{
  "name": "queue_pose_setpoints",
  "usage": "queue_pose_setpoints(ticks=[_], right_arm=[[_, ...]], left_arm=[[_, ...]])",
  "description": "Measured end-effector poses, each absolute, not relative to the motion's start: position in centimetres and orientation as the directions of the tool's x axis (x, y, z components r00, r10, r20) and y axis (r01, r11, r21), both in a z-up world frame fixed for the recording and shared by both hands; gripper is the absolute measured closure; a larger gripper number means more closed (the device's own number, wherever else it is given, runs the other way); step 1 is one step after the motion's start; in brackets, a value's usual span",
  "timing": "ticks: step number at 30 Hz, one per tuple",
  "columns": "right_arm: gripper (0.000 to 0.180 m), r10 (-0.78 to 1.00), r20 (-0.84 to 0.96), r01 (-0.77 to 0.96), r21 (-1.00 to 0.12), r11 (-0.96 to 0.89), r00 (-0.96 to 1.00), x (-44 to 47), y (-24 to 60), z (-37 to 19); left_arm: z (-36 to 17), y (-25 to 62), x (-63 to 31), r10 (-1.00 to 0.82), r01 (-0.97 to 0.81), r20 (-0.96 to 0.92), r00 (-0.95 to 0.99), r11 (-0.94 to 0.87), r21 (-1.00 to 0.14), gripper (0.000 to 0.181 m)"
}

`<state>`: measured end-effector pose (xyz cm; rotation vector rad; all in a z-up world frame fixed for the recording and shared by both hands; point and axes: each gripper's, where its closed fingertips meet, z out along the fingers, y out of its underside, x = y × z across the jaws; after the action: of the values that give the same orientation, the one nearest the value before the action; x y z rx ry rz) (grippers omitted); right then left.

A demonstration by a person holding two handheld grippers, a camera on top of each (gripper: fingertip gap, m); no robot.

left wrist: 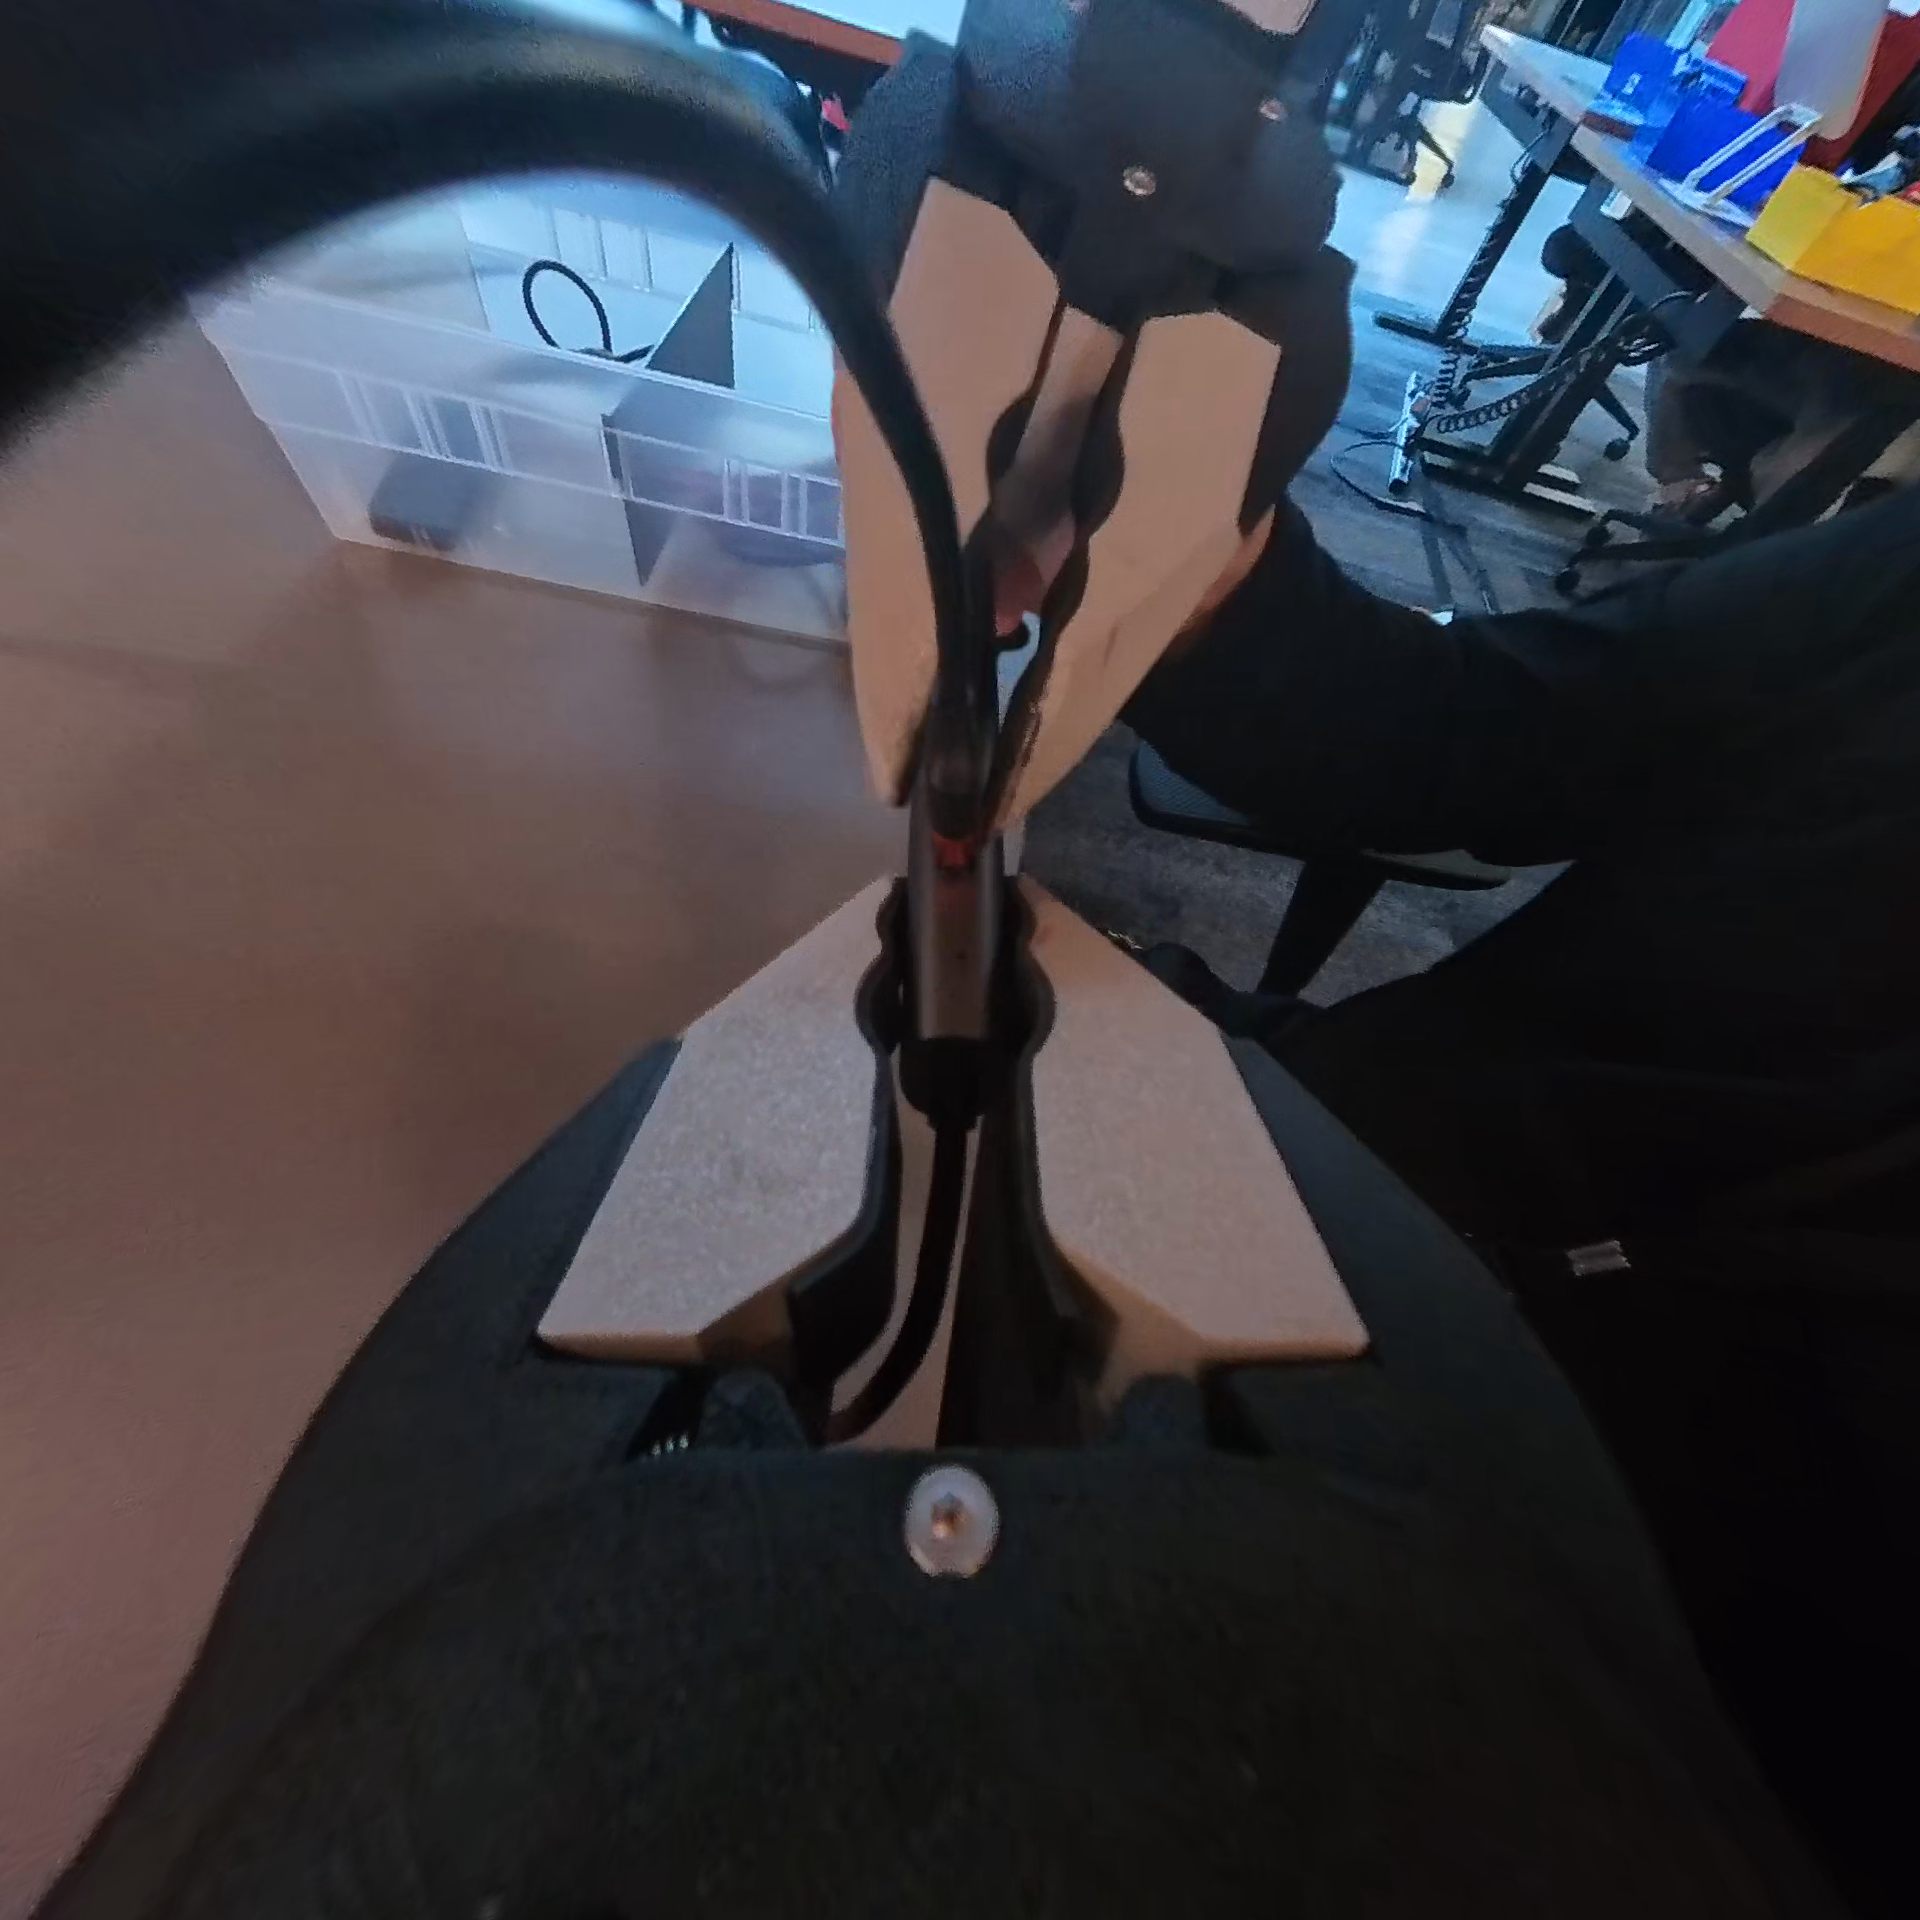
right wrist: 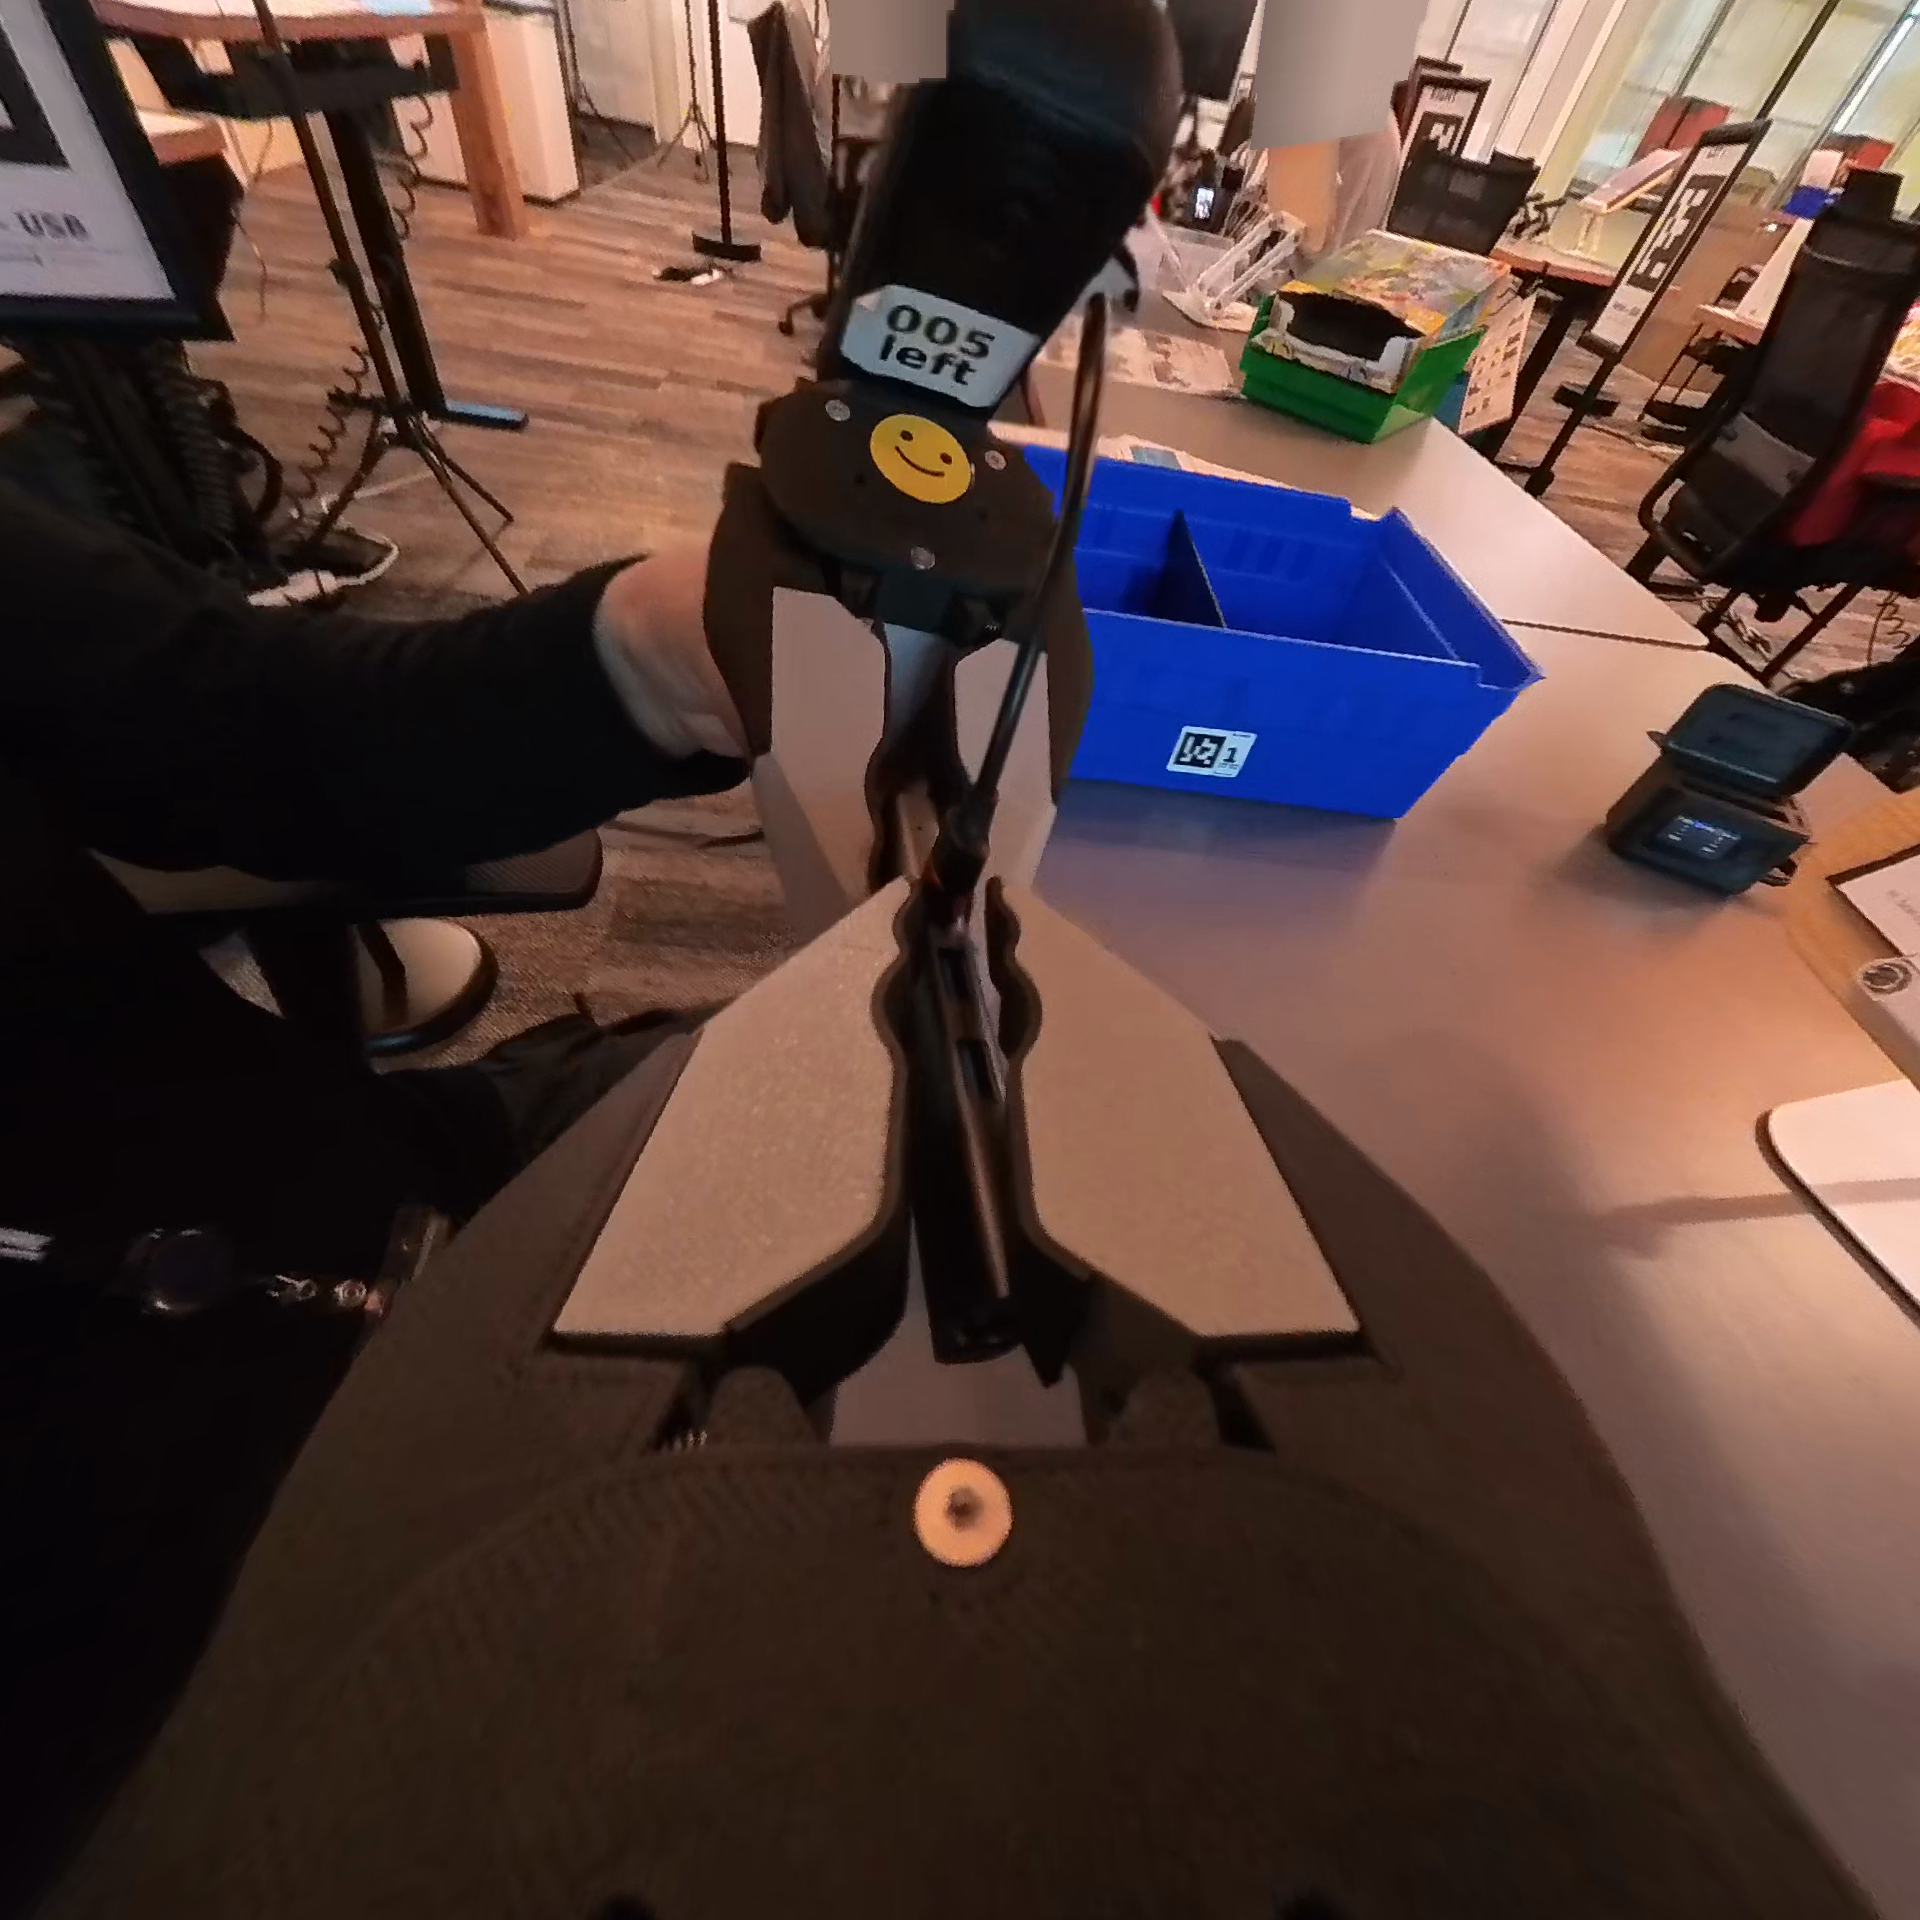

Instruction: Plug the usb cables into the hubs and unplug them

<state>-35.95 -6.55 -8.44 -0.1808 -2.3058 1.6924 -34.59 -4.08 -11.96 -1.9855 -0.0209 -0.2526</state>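
In the left wrist view my left gripper (left wrist: pixel 951 896) is shut on a grey connector body (left wrist: pixel 951 961) that has a black strain relief, and its cable trails back under the fingers. My right gripper (right wrist: pixel 951 906) is shut on a slim dark hub (right wrist: pixel 968 1091) with port slots along its edge. The two grippers meet tip to tip above the table edge. The right gripper (left wrist: pixel 951 790) comes in from above in the left wrist view. A red bit (left wrist: pixel 951 847) shows where the parts meet. A black cable (left wrist: pixel 894 343) arcs up from there. I cannot tell if the plug is seated.
A translucent bin (left wrist: pixel 436 416) with a black divider stands on the table behind. A blue divided bin (right wrist: pixel 1278 675), a small black device (right wrist: pixel 1725 790) and a white pad (right wrist: pixel 1849 1174) sit on the grey table (right wrist: pixel 1403 987). A person's black sleeve (right wrist: pixel 312 727) is on the left. Both grippers' tips are close together, under 4 cm apart.
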Motion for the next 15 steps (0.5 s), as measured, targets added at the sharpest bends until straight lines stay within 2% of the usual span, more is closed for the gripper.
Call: queue_pose_setpoints(ticks=[3, 9, 15], right_arm=[[0.173, 0.259, 0.155, -0.064, -0.942, 0.329, -0.953, -35.9, -6.7, -8.7], [0.174, 0.187, 0.055, 0.001, -0.958, 0.287, -0.981, -35.3, -7.7, -9.4], [0.174, 0.166, 0.070, -0.014, -0.949, 0.316, -0.984, -35.1, -7.2, -9.6]], left_arm=[[-12.2, -4.1, -34.5, -0.099, 0.123, 0.183, 0.978, -0.433, -0.893, 0.166], [-13.1, -3.7, -34.2, -0.082, 0.058, 0.111, 0.990, -0.486, -0.872, 0.166], [-13.2, -3.5, -34.0, -0.112, 0.055, 0.123, 0.986, -0.478, -0.877, 0.167]])
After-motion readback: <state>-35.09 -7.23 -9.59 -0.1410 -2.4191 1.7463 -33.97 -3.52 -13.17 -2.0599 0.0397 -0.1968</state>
